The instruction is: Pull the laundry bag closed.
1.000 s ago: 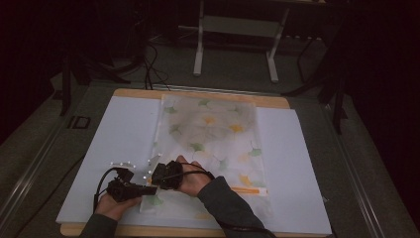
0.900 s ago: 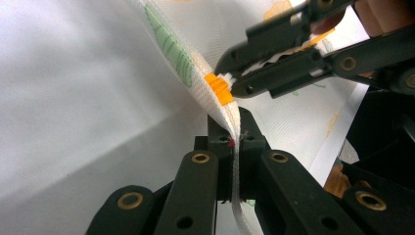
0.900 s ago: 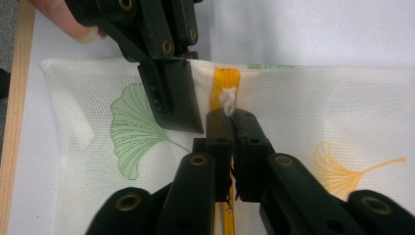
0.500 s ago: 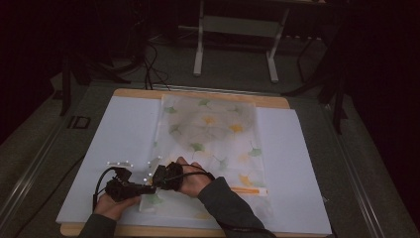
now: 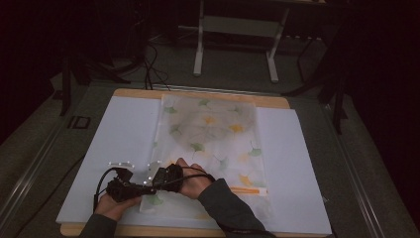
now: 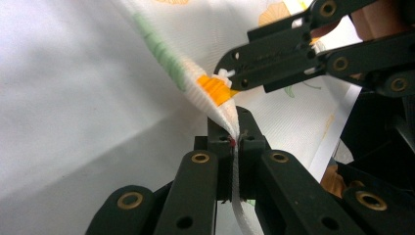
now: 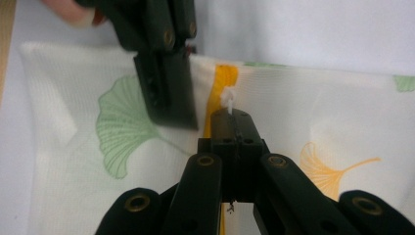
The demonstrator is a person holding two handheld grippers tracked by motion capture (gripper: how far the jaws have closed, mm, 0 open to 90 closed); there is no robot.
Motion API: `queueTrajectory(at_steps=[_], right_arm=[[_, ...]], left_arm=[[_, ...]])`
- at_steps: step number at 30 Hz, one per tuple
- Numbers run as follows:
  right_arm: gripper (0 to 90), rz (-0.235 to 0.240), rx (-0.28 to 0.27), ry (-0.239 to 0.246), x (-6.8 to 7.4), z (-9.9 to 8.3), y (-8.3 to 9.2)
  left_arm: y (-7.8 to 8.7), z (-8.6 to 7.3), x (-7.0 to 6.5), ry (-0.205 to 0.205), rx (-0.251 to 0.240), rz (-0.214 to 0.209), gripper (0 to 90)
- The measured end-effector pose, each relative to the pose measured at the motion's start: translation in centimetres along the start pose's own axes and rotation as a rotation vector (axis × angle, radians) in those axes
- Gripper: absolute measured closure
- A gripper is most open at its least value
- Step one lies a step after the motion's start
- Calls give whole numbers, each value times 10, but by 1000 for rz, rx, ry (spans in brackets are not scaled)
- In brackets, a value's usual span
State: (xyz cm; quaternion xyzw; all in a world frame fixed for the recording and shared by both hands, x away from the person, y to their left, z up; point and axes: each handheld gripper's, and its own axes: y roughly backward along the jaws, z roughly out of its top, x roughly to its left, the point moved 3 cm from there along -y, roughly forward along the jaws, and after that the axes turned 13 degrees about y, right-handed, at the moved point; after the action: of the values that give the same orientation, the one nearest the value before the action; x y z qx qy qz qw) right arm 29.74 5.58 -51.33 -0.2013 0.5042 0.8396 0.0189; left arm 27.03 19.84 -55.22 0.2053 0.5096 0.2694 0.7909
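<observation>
Now | white mesh zip bag with ginkgo-leaf print [image 5: 213, 144] lies mid-frame on the table | your left gripper [image 6: 234, 142] pinches its edge beside the orange zipper [image 6: 215, 89] | your right gripper [image 7: 235, 117] is closed on the small white zipper pull [image 7: 228, 99] | keep the edge tight, draw the pull straight along the zipper.

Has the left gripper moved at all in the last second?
No real move. In the high view the left gripper sits at the same spot by the table's near wooden edge, clamped on the mesh bag.
</observation>
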Motion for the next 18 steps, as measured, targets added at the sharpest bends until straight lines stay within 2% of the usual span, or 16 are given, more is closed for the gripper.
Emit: queueTrajectory(at_steps=[8,11,13,18], right_arm=[[900,-12,-12,9,0,3,2],[900,-11,-10,2,-1,1,2],[900,-5,-10,2,-1,-1,2],[900,3,-5,11,1,-3,1]], left_arm=[[0,-1,1,5,15,-26,877],[2,-2,1,6,13,-50,859],[3,-2,2,18,12,-50,882],[3,-1,1,17,3,-52,888]])
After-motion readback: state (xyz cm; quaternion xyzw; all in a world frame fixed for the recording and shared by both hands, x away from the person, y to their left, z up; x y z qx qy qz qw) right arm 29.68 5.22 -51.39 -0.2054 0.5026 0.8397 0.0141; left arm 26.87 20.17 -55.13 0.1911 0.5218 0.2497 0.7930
